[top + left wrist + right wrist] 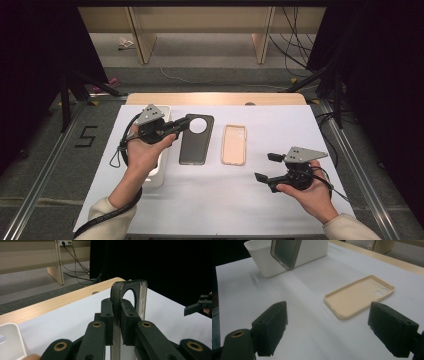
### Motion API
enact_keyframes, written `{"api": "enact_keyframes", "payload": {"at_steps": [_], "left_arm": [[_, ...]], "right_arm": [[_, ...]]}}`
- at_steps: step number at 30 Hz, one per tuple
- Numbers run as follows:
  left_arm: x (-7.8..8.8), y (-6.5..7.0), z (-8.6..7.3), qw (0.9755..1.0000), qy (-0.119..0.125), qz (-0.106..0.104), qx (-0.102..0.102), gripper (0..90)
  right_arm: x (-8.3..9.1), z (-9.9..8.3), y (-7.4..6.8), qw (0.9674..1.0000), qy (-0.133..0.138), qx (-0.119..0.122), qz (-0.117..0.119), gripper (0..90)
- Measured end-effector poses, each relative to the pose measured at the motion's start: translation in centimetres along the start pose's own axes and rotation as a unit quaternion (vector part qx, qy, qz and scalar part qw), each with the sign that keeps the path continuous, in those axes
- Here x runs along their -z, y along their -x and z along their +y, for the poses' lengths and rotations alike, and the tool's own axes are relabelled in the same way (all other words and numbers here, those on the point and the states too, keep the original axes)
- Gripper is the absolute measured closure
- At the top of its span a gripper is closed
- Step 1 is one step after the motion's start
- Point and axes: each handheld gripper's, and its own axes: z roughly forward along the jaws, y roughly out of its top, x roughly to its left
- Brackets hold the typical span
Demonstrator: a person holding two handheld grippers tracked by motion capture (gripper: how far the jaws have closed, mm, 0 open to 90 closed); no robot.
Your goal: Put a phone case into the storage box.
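The left gripper (184,123) clamps the dark phone case (196,140) at its camera-hole end, a light, bendy, probably slippery shell best pinched on its rim, while the right gripper (264,167) stands wide apart, empty.

White table covering (210,200), wooden table edge (215,98), grey floor (200,50) with cables (292,47), a "5" marking (86,136), black curtains (380,75)

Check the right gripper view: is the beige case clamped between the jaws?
No, the beige case lies flat on the table ahead of the right gripper, whose jaws stand wide apart with nothing between them.
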Motion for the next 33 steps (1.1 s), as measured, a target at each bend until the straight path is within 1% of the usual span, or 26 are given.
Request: {"api": "enact_keyframes", "payload": {"at_steps": [4,8,13,20,26,33], "left_arm": [[0.2,-0.3,0.2,1.0000,0.002,0.005,-0.001,81.6],[0.5,-0.8,0.4,1.0000,0.007,0.005,-0.003,81.7],[0.7,-1.4,0.9,0.9998,0.013,0.013,-0.006,81.7],[1.0,-2.3,1.9,0.9995,0.016,0.020,-0.016,81.7],[1.1,-2.8,2.5,0.9993,0.021,0.026,-0.018,81.7],[1.4,-3.6,2.8,0.9991,0.024,0.030,-0.017,81.7]], "right_arm": [[0.1,0.0,0.1,1.0000,0.001,-0.002,-0.004,17.0],[0.1,-0.1,0.2,1.0000,0.003,-0.003,-0.007,17.0],[0.0,-0.1,0.2,0.9999,0.003,-0.006,-0.008,17.0],[0.0,-0.1,0.2,0.9999,0.007,-0.008,-0.008,16.6],[0.1,-0.1,0.3,0.9999,0.007,-0.008,-0.010,16.6],[0.1,-0.1,0.3,0.9999,0.008,-0.008,-0.013,16.6]]}}
